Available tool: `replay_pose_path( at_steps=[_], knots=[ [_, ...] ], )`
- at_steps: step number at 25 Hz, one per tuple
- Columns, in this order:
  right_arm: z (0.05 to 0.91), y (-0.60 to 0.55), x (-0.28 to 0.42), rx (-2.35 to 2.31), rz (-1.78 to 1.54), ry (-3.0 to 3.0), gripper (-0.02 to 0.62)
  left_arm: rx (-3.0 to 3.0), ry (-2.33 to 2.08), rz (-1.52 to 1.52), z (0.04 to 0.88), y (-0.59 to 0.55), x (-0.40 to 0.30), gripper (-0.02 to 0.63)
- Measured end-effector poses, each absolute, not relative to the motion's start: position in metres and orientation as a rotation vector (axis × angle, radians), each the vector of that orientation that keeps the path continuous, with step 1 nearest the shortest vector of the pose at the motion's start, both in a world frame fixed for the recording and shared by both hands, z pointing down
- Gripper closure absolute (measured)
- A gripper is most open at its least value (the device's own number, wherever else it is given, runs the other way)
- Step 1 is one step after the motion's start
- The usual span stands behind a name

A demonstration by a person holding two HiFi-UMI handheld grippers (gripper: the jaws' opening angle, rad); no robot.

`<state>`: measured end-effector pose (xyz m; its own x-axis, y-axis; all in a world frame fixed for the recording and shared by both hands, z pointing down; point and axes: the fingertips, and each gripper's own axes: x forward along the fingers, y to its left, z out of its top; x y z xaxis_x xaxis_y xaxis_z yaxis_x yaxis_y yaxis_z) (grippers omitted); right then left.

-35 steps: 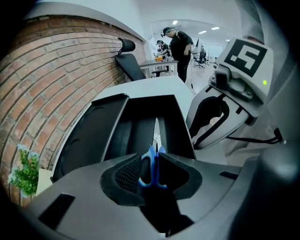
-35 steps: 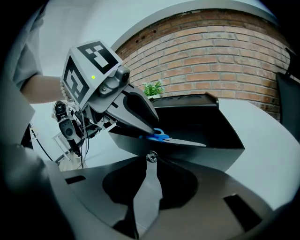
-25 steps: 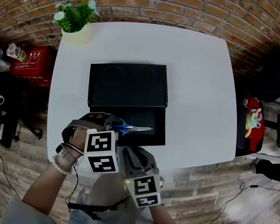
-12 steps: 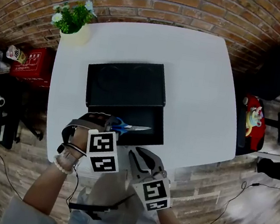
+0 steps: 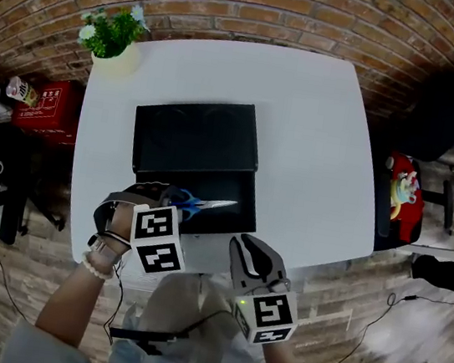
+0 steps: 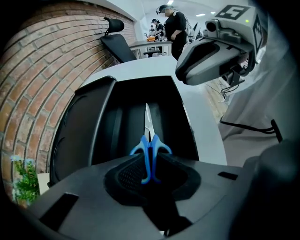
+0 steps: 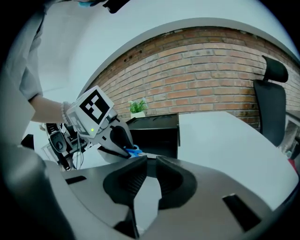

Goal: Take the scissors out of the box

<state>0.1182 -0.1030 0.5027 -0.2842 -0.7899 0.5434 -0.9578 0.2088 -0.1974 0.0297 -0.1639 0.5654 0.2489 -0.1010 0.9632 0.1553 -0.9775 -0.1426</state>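
The black box (image 5: 247, 190) lies open on the white table, its lid (image 5: 195, 138) folded back. Blue-handled scissors (image 5: 206, 205) rest in the tray with the blades pointing right. My left gripper (image 5: 174, 204) points steeply down into the tray's left end. In the left gripper view its jaws have just been closing, and the blue handles (image 6: 148, 140) now fill the narrow gap between the pads. My right gripper (image 5: 248, 251) hovers off the table's near edge, clear of the box. A thin gap shows between its pads (image 7: 152, 159) with nothing in it.
A potted plant (image 5: 110, 32) stands at the table's far left corner. A red case (image 5: 49, 99) sits on the floor to the left and a dark chair (image 5: 448, 116) to the right. A brick wall runs behind the table.
My right gripper has drawn back from the box toward me and to the right, rising a little. The left gripper has stayed over the scissors' handles.
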Motion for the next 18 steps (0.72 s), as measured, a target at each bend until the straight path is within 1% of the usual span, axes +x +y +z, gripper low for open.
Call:
replay_pose_path(
  at_steps=[4, 10, 18],
  knots=[
    [0.487, -0.103, 0.127, 1.682, 0.704, -2.152, 0.526, -2.347, 0.01, -1.77, 0.554, -0.161, 0.028, 0.509],
    [0.466, -0.11, 0.13, 1.708, 0.623, -2.189, 0.528, -2.391, 0.116, -1.709, 0.531, -0.158, 0.02, 0.509],
    [0.424, -0.117, 0.123, 1.712, 0.531, -2.251, 0.528, -2.475, 0.33, -1.551, 0.48, -0.161, 0.011, 0.509]
  ],
)
